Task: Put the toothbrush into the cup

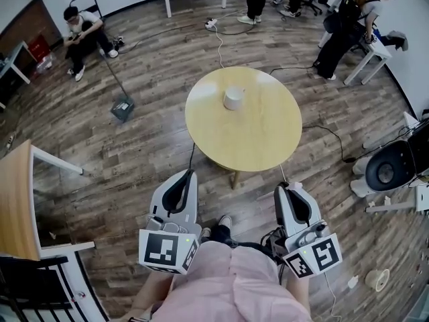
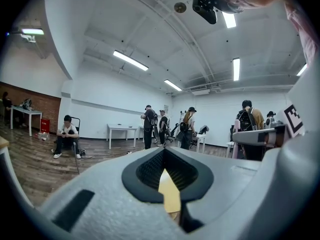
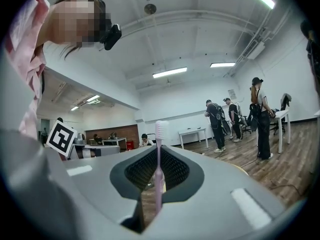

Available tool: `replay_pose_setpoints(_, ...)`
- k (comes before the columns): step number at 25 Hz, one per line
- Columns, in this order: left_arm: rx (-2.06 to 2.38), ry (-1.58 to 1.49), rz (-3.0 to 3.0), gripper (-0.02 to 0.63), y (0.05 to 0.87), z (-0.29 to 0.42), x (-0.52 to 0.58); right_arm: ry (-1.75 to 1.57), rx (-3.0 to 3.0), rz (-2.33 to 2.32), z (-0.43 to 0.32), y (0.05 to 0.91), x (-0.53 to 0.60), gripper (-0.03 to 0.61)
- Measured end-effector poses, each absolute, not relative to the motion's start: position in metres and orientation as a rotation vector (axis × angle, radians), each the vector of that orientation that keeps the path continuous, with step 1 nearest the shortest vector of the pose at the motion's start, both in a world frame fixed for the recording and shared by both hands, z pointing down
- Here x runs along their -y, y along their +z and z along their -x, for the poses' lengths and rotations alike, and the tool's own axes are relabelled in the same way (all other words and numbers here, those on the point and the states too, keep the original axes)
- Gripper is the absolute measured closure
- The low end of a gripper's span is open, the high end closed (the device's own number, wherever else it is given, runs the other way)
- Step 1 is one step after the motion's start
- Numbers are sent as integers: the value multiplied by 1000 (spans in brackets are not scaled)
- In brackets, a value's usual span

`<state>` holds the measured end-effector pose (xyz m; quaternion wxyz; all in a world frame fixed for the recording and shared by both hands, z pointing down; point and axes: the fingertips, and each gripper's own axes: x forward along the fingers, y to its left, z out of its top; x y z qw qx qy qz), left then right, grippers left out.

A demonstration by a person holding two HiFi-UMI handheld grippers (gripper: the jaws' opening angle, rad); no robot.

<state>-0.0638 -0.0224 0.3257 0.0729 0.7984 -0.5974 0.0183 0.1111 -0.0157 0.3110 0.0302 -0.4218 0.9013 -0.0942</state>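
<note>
A white cup (image 1: 233,98) stands alone on the round wooden table (image 1: 261,139), towards its far side. Both grippers hang low in front of the person, short of the table's near edge. In the right gripper view, my right gripper (image 3: 159,179) is shut on a pink toothbrush (image 3: 158,181) that stands upright between the pads, its white bristles (image 3: 161,129) at the top. My left gripper (image 2: 167,176) is shut with nothing between its pads; only a sliver of the tabletop shows through. In the head view the left gripper (image 1: 186,176) and right gripper (image 1: 285,189) point at the table.
A wooden desk (image 1: 17,200) and a black chair stand at the left. A round black stool (image 1: 391,168) is at the right. Cables (image 1: 219,45) trail over the wooden floor beyond the table. A seated person (image 1: 84,35) and several standing people are far back.
</note>
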Motion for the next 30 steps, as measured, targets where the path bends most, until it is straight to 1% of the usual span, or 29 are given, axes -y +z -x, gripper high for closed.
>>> replay_pose_setpoints(7, 1808, 49, -2405, 611, 330, 34, 34, -298, -2792, 1281, -136, 322, 32, 552)
replay_pose_setpoints(13, 1811, 69, -2403, 611, 331, 24, 41, -322, -2797, 1268, -144, 328, 41, 552)
replay_pose_setpoints(21, 1801, 84, -2401, 611, 336, 24, 51, -360, -2798, 1270, -142, 338, 48, 552)
replay_pose_setpoints(30, 1742, 109, -2413, 611, 341, 38, 98, -404, -2773, 1321, -127, 342, 89, 552)
